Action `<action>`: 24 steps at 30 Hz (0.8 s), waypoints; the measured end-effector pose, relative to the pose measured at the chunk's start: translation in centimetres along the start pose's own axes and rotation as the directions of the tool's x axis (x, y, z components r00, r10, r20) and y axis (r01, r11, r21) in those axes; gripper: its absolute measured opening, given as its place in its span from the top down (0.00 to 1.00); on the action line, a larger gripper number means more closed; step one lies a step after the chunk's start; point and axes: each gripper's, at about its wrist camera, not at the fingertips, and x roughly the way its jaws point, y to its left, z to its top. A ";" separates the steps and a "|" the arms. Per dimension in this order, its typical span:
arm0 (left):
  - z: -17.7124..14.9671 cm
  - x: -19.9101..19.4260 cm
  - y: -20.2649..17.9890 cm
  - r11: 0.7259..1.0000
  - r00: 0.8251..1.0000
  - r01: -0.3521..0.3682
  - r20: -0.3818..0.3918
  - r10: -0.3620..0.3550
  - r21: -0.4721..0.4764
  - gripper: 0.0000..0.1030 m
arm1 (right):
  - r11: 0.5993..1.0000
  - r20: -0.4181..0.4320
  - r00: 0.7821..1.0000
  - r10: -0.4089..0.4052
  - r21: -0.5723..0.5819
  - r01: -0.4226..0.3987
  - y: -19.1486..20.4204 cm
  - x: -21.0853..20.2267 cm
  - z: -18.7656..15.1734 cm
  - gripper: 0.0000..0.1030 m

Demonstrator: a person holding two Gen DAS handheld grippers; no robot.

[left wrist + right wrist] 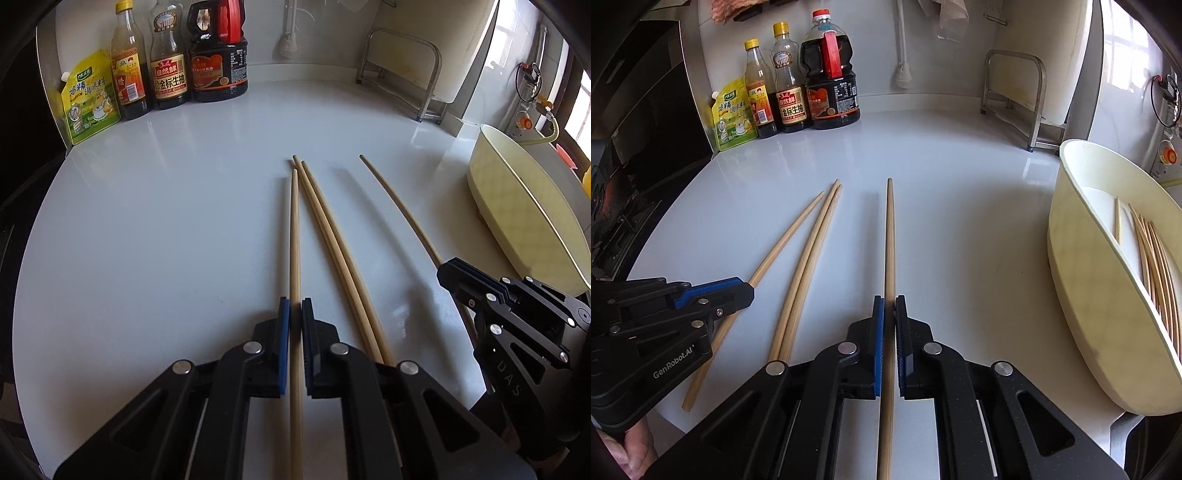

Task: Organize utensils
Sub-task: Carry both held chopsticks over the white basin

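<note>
On the white table [960,192], each of my tools has clamped shut on one chopstick: left tool [295,314] on its chopstick [294,240], right tool [889,314] on its own [889,236]. Several chopsticks already lie in the cream basket [1082,280] at my right; a loose pair [332,236] remains between us. Open tabletop stretches ahead, sauce bottles [790,96] well back.

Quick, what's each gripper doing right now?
Left gripper: closed on one chopstick.
Right gripper: closed on another chopstick.
</note>
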 end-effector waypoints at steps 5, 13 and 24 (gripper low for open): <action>0.5 -1.3 -0.3 1.000 0.999 -0.008 0.041 0.008 0.009 0.93 | 1.000 0.039 0.999 0.020 0.022 -0.021 -0.2 -1.5 0.6 0.94; 3.5 -3.8 -2.4 0.998 0.993 0.043 0.104 -0.048 0.055 0.93 | 0.995 0.140 0.990 0.030 0.091 -0.044 -2.5 -5.6 2.3 0.94; 9.9 -5.6 -11.8 0.948 0.948 0.249 0.149 -0.281 0.200 0.93 | 0.945 0.230 0.962 -0.147 0.320 0.068 -12.5 -10.0 3.2 0.94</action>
